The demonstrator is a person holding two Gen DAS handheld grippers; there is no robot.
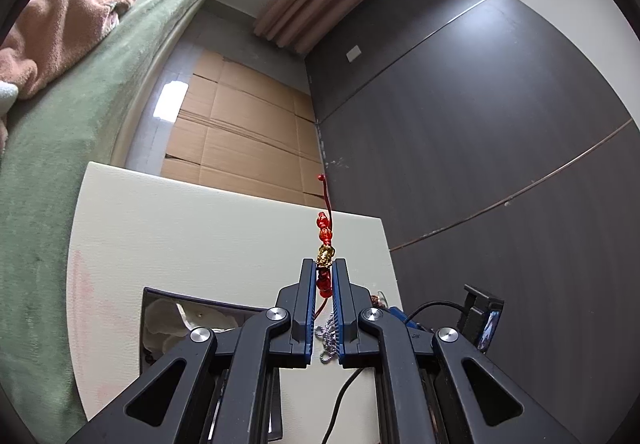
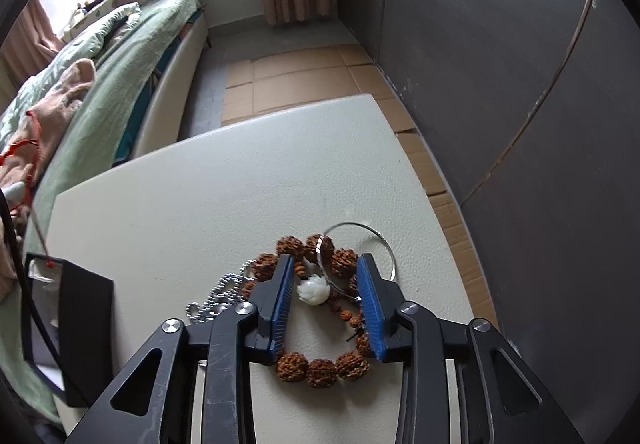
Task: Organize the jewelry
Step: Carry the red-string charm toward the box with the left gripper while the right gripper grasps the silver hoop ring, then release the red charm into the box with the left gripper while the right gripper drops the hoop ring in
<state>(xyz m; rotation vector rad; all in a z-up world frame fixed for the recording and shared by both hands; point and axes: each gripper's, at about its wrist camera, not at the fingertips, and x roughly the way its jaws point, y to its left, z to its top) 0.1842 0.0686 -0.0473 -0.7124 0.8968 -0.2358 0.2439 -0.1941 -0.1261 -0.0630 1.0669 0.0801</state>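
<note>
Beside brown bead bracelet [image 2: 320, 360], silver chain [image 2: 216, 300], black box [image 2: 86, 324]

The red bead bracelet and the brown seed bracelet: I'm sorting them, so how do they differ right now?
The red bead bracelet is lifted off the table, pinched in the left gripper; the brown seed bracelet lies flat on the white table, between the right gripper's open jaws. The red one has small glossy beads and a gold charm; the brown one has large rough beads and a white flower. Both are beaded.
</note>
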